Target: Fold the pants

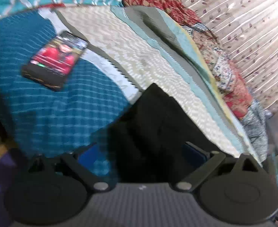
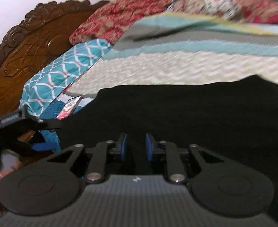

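The black pants (image 2: 186,113) lie spread on the bed. In the left wrist view a folded black part of the pants (image 1: 154,124) lies between and in front of my left gripper's (image 1: 140,155) wide-apart blue pads (image 1: 87,156); the jaws stand open around the cloth. My right gripper (image 2: 136,147) sits low over the pants with its blue pads (image 2: 123,147) a narrow gap apart, black cloth showing between them; I cannot tell if cloth is pinched. The left gripper also shows at the left edge of the right wrist view (image 2: 15,121).
A phone (image 1: 55,60) with a lit screen lies on the blue checked cover (image 1: 53,113); it also shows in the right wrist view (image 2: 68,108). A cream and teal quilt (image 1: 139,56) covers the bed. A teal pillow (image 2: 63,70), wooden headboard (image 2: 30,37) and heaped patterned bedding (image 2: 214,1) lie behind.
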`<state>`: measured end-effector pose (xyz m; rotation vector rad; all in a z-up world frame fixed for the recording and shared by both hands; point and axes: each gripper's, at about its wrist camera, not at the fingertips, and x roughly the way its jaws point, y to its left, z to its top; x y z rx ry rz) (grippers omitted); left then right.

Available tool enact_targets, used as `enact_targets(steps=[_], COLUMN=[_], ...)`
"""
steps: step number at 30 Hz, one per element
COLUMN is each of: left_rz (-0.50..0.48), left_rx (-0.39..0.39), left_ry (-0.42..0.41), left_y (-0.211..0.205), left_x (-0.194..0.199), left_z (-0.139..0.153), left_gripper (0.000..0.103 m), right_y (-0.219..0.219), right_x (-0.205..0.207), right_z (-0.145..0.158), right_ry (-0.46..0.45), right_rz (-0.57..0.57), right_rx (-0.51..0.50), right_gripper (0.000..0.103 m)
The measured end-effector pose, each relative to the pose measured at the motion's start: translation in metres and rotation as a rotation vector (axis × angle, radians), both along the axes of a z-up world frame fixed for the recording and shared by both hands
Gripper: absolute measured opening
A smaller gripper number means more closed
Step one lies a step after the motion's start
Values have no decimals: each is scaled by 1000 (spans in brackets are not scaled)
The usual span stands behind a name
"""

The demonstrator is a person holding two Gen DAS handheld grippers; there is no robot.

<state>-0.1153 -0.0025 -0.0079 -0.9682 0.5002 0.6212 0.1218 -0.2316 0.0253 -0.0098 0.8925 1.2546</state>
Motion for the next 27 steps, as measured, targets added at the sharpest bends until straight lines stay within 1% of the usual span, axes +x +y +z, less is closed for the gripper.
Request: enact_targets(steps=[1,2,4,5,6,7,8,9,10,12,14,16,18,20,22,25,26,27], left_rz=[2,12,15,-2,-4,-4,-13,-31,-54,-111,-182,-265,-359,-437,-518,-647,-687,-731], left_rx=[-4,-7,-21,-38,-66,-75,-59,-24,20,118,229,330,427,463,476,531,541,535], left_ry=[-8,-5,-7,-18,-36,-53,-63,-68,-73,-85,-88,-92,-82,-74,-66,-9,26,69], left_y=[6,11,22,23,24,22,19,14,8,-11,-34,-55,-85,-106,-129,-167,-179,-190], left_x=[6,11,19,19,14,11,11,12,15,23,38,54,74,97,123,160,171,182], left_z=[-5,-10,-18,-23,-29,-29,-25,-17,-9,13,35,54,68,71,67,48,37,25], left_gripper=[97,92,54,30,25,23,21,21,21,21,21,21,21,21,20,23,27,32], right_y=[9,16,30,35,45,54,50,48,46,42,29,4,-31,-69,-111,-173,-186,-197], right_x=[-2,-2,-1,-3,-3,-3,-2,-1,2,4,5,12,25,41,53,62,63,63], right_z=[-1,-3,-7,-14,-29,-49,-57,-58,-55,-49,-40,-27,-15,-8,-3,-2,-4,-5], right_ry=[16,34,88,125,183,255,270,285,308,325,344,333,302,281,255,241,243,245], right_rz=[-1,-6,-23,-32,-34,-22,-41,-49,-55,-44,-50,-95,-185,-278,-381,-516,-545,-574], right_rx=[-5,-4,-5,-30,-90,-164,-142,-136,-140,-137,-97,-30,8,45,69,99,103,103], right_gripper=[21,21,21,21,20,16,12,12,12,13,18,18,18,18,18,18,18,18])
